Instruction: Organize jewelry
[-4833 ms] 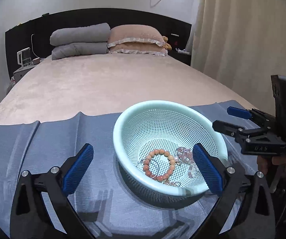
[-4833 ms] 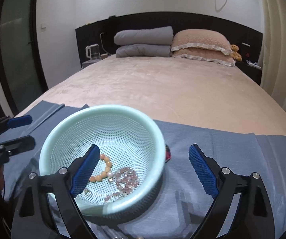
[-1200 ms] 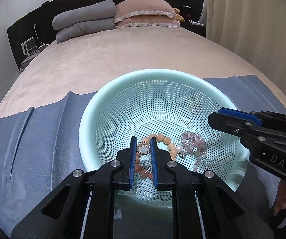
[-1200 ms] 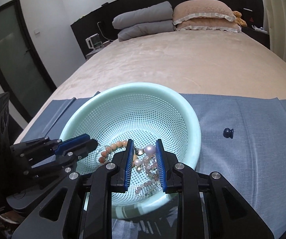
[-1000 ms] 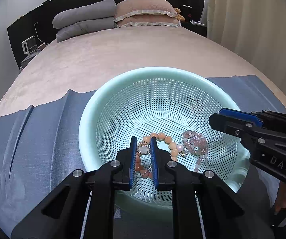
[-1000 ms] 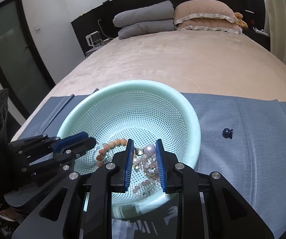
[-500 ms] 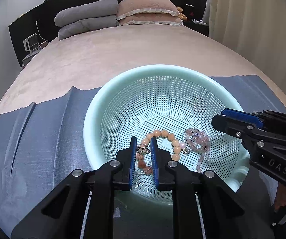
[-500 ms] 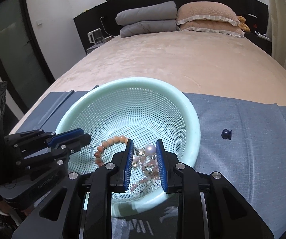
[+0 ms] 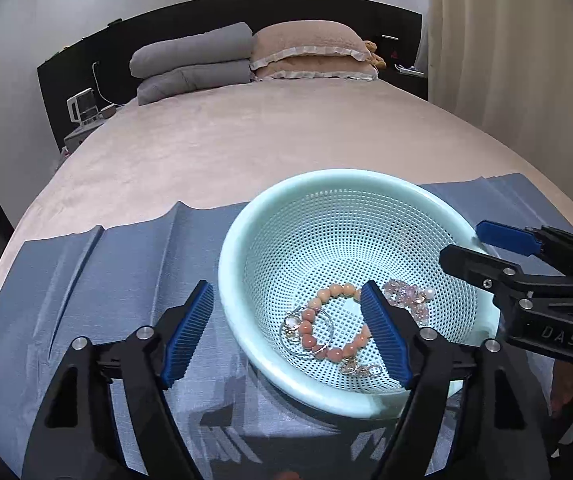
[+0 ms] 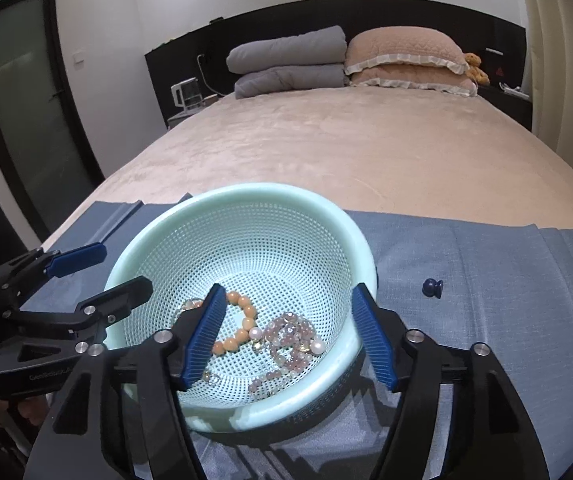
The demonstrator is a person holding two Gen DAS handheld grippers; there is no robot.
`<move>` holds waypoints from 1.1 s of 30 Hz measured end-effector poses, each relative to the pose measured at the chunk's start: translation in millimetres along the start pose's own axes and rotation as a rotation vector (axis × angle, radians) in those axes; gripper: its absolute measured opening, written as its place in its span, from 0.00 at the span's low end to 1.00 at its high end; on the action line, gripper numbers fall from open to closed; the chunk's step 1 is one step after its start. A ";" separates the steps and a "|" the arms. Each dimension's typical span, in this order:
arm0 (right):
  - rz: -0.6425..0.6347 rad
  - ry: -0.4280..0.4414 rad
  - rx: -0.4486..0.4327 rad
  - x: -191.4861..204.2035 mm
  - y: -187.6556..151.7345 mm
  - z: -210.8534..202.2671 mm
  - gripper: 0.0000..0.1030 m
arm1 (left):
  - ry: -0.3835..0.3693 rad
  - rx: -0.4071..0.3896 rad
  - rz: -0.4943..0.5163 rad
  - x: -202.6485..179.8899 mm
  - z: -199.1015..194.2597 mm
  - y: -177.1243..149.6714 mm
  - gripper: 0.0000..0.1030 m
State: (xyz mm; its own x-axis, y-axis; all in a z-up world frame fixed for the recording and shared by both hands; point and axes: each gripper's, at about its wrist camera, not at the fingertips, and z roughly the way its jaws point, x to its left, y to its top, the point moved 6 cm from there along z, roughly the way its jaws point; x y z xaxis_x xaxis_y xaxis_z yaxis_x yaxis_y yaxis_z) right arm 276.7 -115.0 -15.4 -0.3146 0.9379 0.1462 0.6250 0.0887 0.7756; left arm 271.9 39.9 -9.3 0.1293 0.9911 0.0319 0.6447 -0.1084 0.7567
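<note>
Both claws now spread wide (empty), left claw [image 9: 288,330], right claw [image 10: 292,334], jewelry in basket [image 9: 246,232]

A beige bed [image 10: 346,148] fills the middle of the frame. Grey pillows [image 10: 286,62] and pink pillows [image 10: 404,60] are stacked against a black headboard [image 10: 366,12] at the top; cream curtains [image 9: 518,40] hang at upper right.

Perforated mint plastic basket [image 9: 242,240], smooth and faintly glossy at rim. Inside, matt peach bead bracelet [image 9: 328,322], shiny thin metal ring [image 9: 306,332], glassy pink beads [image 10: 290,334]. Underneath, woven blue cloth [image 9: 106,272]; beyond, soft plush beige bedspread [image 9: 246,148].
</note>
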 end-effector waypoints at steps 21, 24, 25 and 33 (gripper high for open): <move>0.015 -0.036 -0.029 -6.7 -0.2 -5.3 0.83 | 0.034 -0.027 0.001 3.4 -8.4 -13.7 0.94; 0.007 -0.037 -0.028 -4.8 -3.1 -7.8 0.83 | 0.049 -0.024 -0.010 3.6 -10.5 -15.8 0.94; 0.006 -0.039 -0.027 -4.9 -4.2 -9.1 0.83 | 0.054 -0.019 -0.017 3.9 -11.0 -15.7 0.94; 0.000 -0.047 -0.008 -4.5 -21.2 -28.6 0.83 | 0.097 -0.010 -0.064 10.9 -33.0 -20.3 0.94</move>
State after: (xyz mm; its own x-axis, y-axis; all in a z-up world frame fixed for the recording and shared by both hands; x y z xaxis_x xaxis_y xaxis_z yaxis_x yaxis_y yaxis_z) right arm 244.4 -130.8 -15.0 -0.2810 0.9525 0.1172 0.6190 0.0865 0.7806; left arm 235.4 55.4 -2.7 0.0143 0.9988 0.0463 0.6414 -0.0446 0.7659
